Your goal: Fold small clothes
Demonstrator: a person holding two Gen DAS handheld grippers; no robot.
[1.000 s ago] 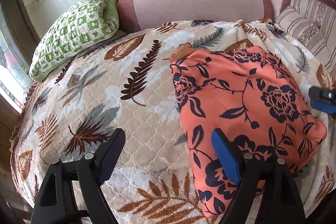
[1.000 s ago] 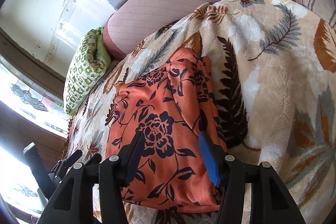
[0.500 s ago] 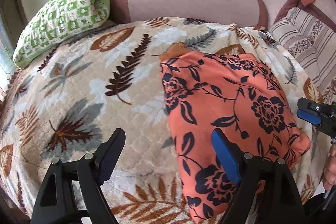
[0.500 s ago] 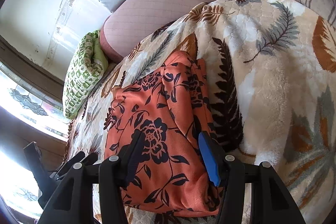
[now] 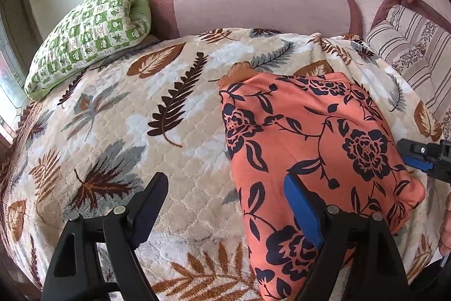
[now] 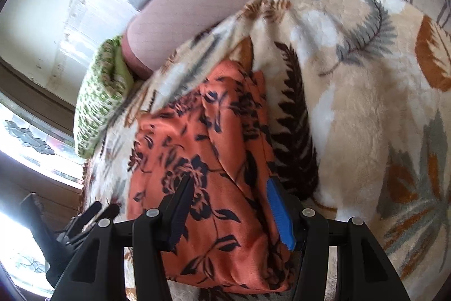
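A leaf-print blanket [image 5: 118,131] covers the bed, a green checked pillow [image 5: 90,30] at its edge.

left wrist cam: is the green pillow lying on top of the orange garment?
No. The green pillow sits at the blanket's far left edge, well apart from the orange garment.

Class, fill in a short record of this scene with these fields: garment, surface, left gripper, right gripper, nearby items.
garment: orange floral cloth, folded into a compact block
surface: leaf-print blanket; the cloth lies on it
left gripper: open, holding nothing, one finger over the cloth
right gripper: open, above the cloth, not gripping
nearby items: green checked pillow, pink bolster, striped cushion
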